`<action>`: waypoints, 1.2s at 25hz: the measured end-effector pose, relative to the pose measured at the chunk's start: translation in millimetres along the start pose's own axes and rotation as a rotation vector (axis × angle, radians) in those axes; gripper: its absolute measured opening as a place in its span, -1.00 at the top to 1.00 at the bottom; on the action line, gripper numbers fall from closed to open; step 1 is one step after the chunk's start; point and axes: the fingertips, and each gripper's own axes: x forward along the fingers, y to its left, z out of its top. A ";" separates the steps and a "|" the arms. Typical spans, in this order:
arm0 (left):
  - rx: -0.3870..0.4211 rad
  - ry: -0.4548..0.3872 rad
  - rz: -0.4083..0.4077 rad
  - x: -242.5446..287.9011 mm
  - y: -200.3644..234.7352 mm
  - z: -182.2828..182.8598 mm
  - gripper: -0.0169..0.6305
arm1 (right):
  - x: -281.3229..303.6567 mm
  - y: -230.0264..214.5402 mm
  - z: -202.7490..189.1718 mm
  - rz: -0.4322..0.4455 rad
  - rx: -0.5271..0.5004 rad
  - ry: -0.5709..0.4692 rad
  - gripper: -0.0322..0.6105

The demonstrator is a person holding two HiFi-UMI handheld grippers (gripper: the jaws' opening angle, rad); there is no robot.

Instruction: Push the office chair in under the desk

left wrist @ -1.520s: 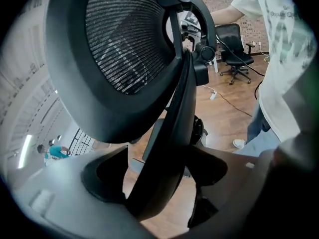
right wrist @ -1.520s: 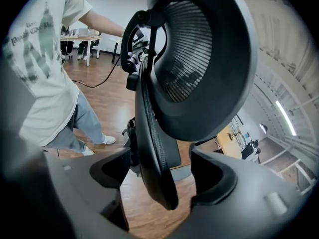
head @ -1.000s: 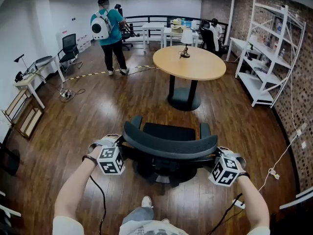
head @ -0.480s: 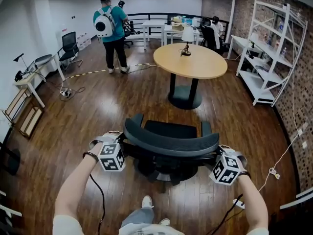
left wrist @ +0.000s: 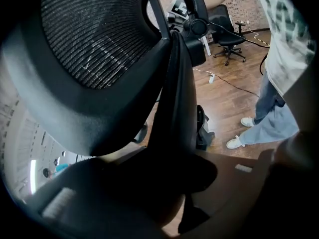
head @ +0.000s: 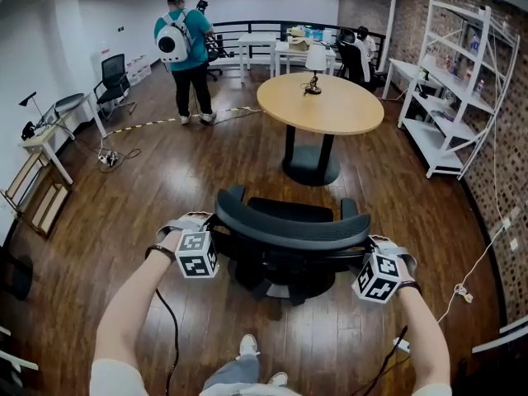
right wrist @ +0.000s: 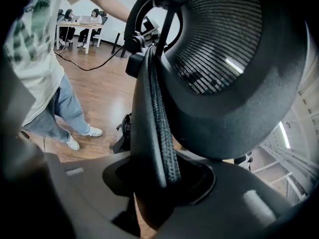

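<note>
The black office chair (head: 290, 236), its curved backrest (head: 289, 225) of ribbed mesh, stood on glossy dark plank floor (head: 157, 192), short of the oval wooden table (head: 334, 110) on a black pedestal. The backrest's rim was clamped at either end by the left gripper (head: 214, 239) and right gripper (head: 363, 261), whose jaws had just been closing. Brick lined the right wall (head: 507, 147).

I see blk chair (head: 289, 228) w/ grey mesh back, tan worktop (head: 322, 106) upper centre, dk-brown plank floor (head: 148, 188), white shelf (head: 431, 143) right.
</note>
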 end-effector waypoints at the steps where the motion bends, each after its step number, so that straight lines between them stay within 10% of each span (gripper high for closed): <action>1: 0.002 0.001 -0.001 3.2 4.4 0.0 0.38 | 2.3 -4.3 -0.9 -0.001 0.000 0.002 0.44; 30: 0.080 -0.051 -0.035 88.3 114.2 -17.7 0.39 | 68.5 -94.0 -11.6 -0.038 0.079 0.114 0.46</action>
